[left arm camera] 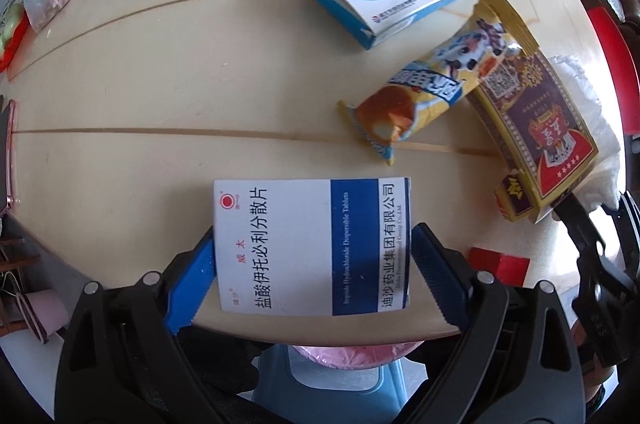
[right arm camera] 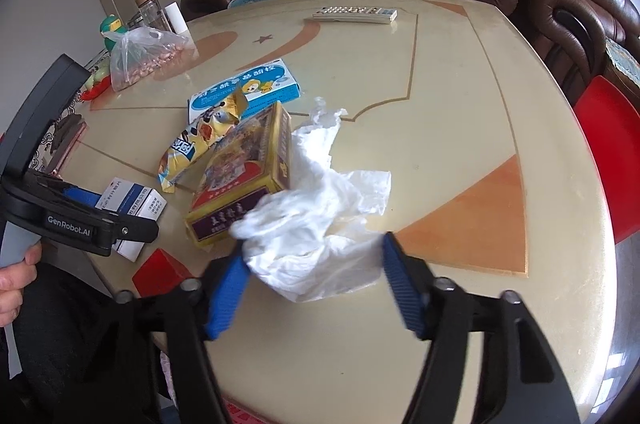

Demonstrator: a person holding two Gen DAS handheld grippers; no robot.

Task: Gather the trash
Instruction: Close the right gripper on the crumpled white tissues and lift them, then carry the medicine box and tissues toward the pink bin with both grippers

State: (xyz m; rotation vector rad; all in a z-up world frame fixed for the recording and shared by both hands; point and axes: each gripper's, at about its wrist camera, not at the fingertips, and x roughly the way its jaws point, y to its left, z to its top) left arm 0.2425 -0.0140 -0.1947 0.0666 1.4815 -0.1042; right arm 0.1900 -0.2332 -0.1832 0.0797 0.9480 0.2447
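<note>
The left gripper (left arm camera: 314,266) straddled a white and blue medicine box (left arm camera: 312,246) at the near edge of the cream table (left arm camera: 160,84), its long axis running between the blue ribbed pads, which stood apart beside its short ends. Rightward lay a glossy yellow snack wrapper (left arm camera: 424,84), slanting, and a gold-edged card box (right arm camera: 244,180). The right gripper (right arm camera: 316,256) had its fingers parted around crumpled white tissue (right arm camera: 316,224); whether they pressed it was unclear.
</note>
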